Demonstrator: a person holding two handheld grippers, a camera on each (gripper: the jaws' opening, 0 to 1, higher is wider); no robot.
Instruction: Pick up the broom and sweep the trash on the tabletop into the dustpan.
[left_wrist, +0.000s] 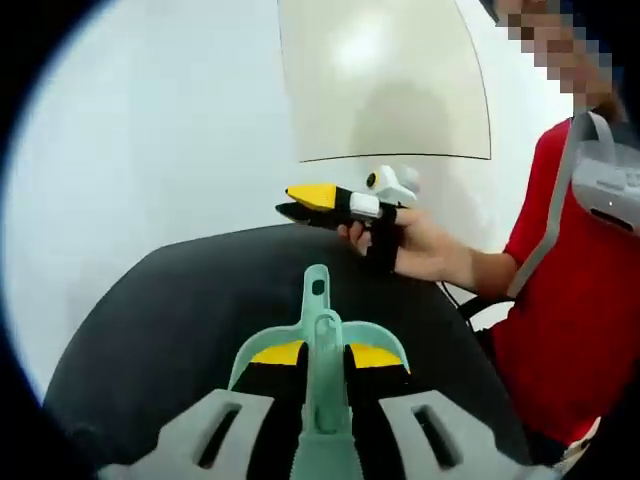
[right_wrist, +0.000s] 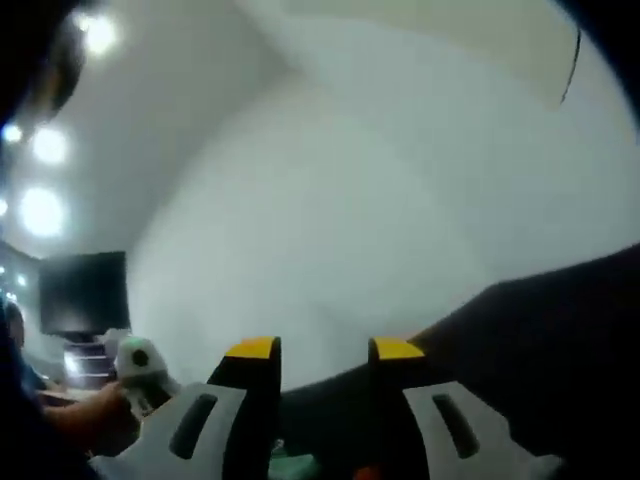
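Observation:
A mint-green plastic handle with a hanging hole at its far end rises between my left gripper's yellow-tipped jaws. My left gripper is shut on it. Whether it belongs to the broom or the dustpan I cannot tell. Beyond it a person's hand holds my right gripper above the far edge of the black tabletop. In the right gripper view my right gripper stands open with nothing between its jaws. A bit of mint green shows below them. The trash is out of sight.
A person in a red shirt stands to the right of the table. A cream panel hangs on the white wall behind. The black tabletop also lies at the right of the right gripper view, and a dark screen sits far left.

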